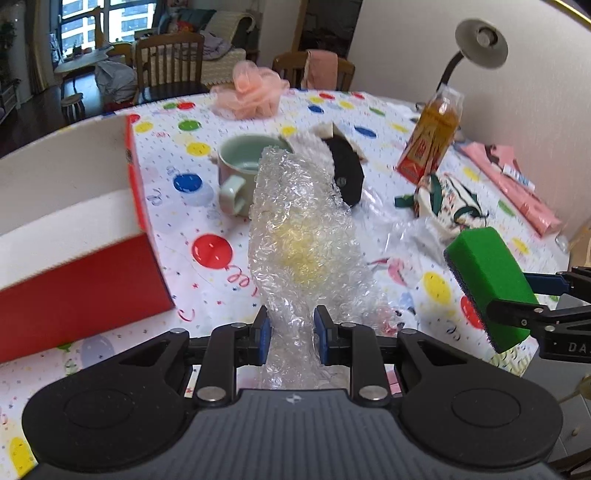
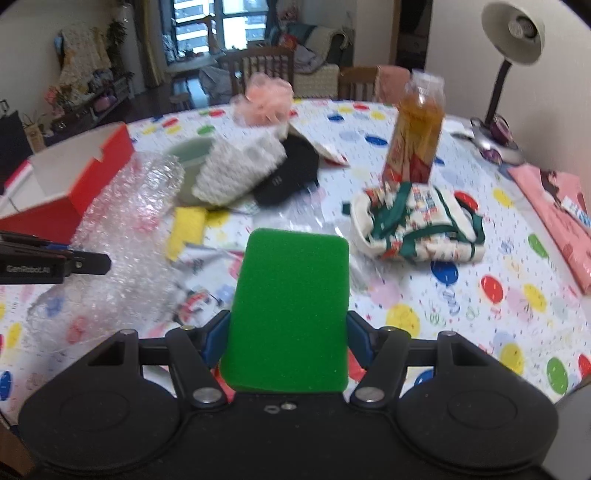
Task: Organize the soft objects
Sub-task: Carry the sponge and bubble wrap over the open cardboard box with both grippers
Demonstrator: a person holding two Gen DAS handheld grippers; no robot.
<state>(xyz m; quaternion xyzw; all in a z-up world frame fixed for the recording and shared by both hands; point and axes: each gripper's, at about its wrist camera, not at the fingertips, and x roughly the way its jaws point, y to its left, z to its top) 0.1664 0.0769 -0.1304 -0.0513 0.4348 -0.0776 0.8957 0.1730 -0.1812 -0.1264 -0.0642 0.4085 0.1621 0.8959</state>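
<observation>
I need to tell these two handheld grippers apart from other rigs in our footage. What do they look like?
Both look alike: the left gripper and right gripper are matte black, with blue pads on the fingers, silver pivot bolts, and two round discs on the body. The right gripper's side bears pale lettering starting "DA". No sleeves or cables show.

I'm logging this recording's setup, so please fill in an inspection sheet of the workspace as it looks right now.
Surface: table under a balloon-print cloth.
Job's things: bubble wrap, green sponge, yellow sponge, peach mesh puff, patterned pouch, red box.
Clutter: green mug, bottle, black cap, pink packet.
Grippers: left gripper shut on bubble wrap; right gripper shut on green sponge.
Cables: nothing seen.
Surroundings: desk lamp, wooden chairs, window.
</observation>
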